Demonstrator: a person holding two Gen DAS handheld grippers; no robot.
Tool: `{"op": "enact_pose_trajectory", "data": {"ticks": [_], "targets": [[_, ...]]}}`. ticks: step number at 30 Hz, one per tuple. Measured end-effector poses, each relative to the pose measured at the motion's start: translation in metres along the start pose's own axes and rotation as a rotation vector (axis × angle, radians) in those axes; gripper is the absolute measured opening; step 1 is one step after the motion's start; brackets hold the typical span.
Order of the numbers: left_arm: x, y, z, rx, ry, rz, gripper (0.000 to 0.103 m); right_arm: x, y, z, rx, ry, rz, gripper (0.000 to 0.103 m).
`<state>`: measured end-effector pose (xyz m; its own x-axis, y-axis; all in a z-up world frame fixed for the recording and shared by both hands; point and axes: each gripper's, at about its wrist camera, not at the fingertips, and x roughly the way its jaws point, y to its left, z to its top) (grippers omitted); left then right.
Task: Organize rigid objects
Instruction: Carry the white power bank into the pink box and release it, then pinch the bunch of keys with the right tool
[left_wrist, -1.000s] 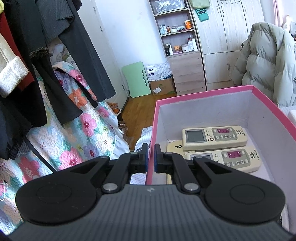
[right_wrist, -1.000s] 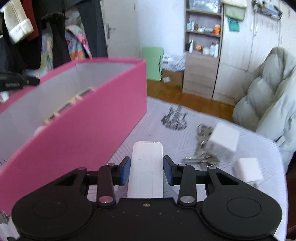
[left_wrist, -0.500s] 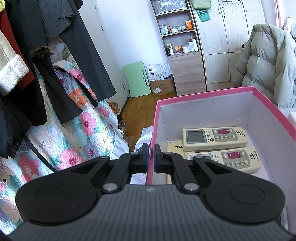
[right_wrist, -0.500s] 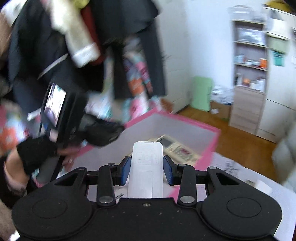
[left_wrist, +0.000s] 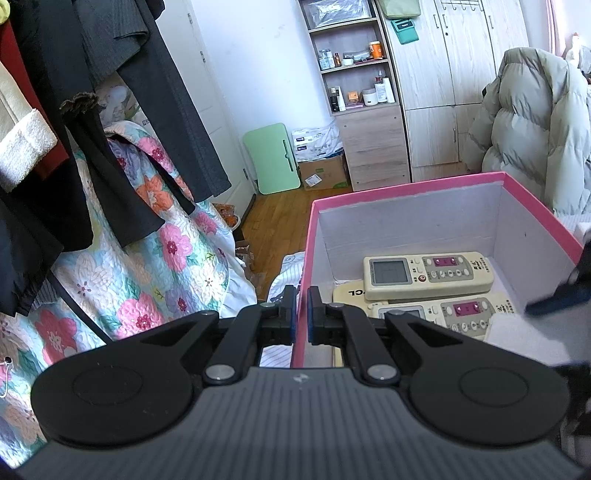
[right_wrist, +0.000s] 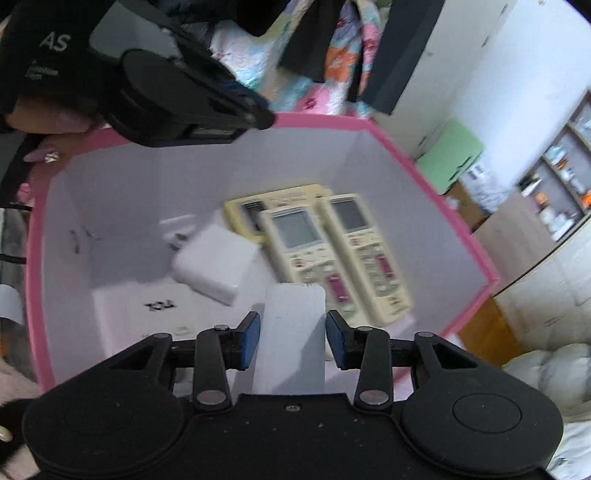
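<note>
Two cream plastic remotes (right_wrist: 332, 258) lie flat in the pink box (right_wrist: 476, 254). Right gripper (right_wrist: 293, 339) jaws just opening, slab-shaped white remote (right_wrist: 291, 332) loose between them. Left gripper (left_wrist: 301, 310) pinches the box's thin wall.

The box (left_wrist: 406, 188) is pink outside, white within; the remotes (right_wrist: 332, 251) are cream with grey screens and magenta buttons; the quilt (left_wrist: 155, 266) bears pink and orange flowers on pale blue.

Both grippers are black with blue pads (right_wrist: 248, 338) and silver pivot screws (left_wrist: 220, 370). Beside the box (right_wrist: 424, 177), the left gripper (right_wrist: 258, 110) meets a black glove (right_wrist: 48, 48) with white lettering.
</note>
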<state>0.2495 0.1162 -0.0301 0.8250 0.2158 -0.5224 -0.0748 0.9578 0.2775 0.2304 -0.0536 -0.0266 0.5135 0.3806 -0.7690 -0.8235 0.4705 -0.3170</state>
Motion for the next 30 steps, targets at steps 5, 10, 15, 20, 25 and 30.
{"op": "enact_pose_trajectory", "data": {"ticks": [5,10,15,20,25,30], "targets": [[0.001,0.001,0.0,0.004,0.001,0.0,0.005,-0.042,-0.029,-0.024,0.199,-0.191,0.062,0.06],[0.002,0.0,-0.001,0.008,0.002,0.005,0.006,-0.083,-0.045,-0.071,0.39,-0.41,-0.006,0.073],[0.001,-0.001,-0.002,0.012,0.002,0.008,0.006,-0.084,-0.06,-0.12,0.557,-0.322,-0.055,0.073],[0.0,-0.001,-0.001,0.002,-0.003,0.006,0.006,-0.064,-0.072,-0.171,0.716,-0.256,-0.045,0.072],[-0.001,-0.002,-0.001,0.007,-0.001,0.01,0.006,-0.041,-0.08,-0.195,0.809,-0.204,-0.076,0.072],[0.0,-0.002,0.0,0.008,0.001,0.013,0.006,-0.015,-0.093,-0.199,0.817,-0.159,-0.14,0.072]]}}
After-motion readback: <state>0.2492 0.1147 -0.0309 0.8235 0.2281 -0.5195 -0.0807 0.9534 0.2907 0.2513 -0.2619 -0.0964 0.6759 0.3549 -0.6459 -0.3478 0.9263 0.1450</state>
